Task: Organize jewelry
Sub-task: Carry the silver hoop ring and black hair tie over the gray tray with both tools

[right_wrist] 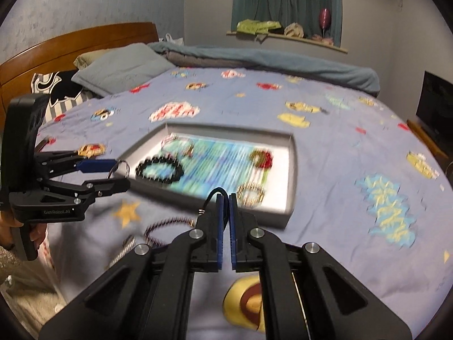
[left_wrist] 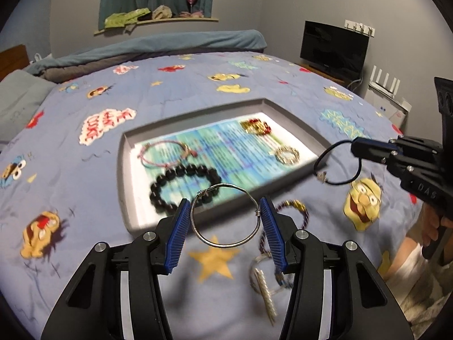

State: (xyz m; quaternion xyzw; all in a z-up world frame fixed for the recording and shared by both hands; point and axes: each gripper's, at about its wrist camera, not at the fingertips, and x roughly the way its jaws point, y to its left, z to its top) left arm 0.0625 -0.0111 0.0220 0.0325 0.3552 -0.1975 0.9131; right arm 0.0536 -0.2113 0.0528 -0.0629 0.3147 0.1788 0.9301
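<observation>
Left tool (left_wrist: pixel 225 221) grips the silver wire bangle (left_wrist: pixel 225 215) across its width, held over the near edge of the tray (left_wrist: pixel 124 175); the thin wire could twist free. Right tool (right_wrist: pixel 226 218), clamped on a black cord bracelet (left_wrist: pixel 337 164) beyond the tray's right rim, may let the cord slide (only the left view shows its dangling loop).

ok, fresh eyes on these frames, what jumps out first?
Both grippers are mid-carry: the left gripper pinches a silver wire bangle between its blue pads, and the right gripper is shut on a black cord bracelet. Ahead on the cartoon bedspread sits a grey tray holding a black bead bracelet and a pink cord bracelet.
</observation>
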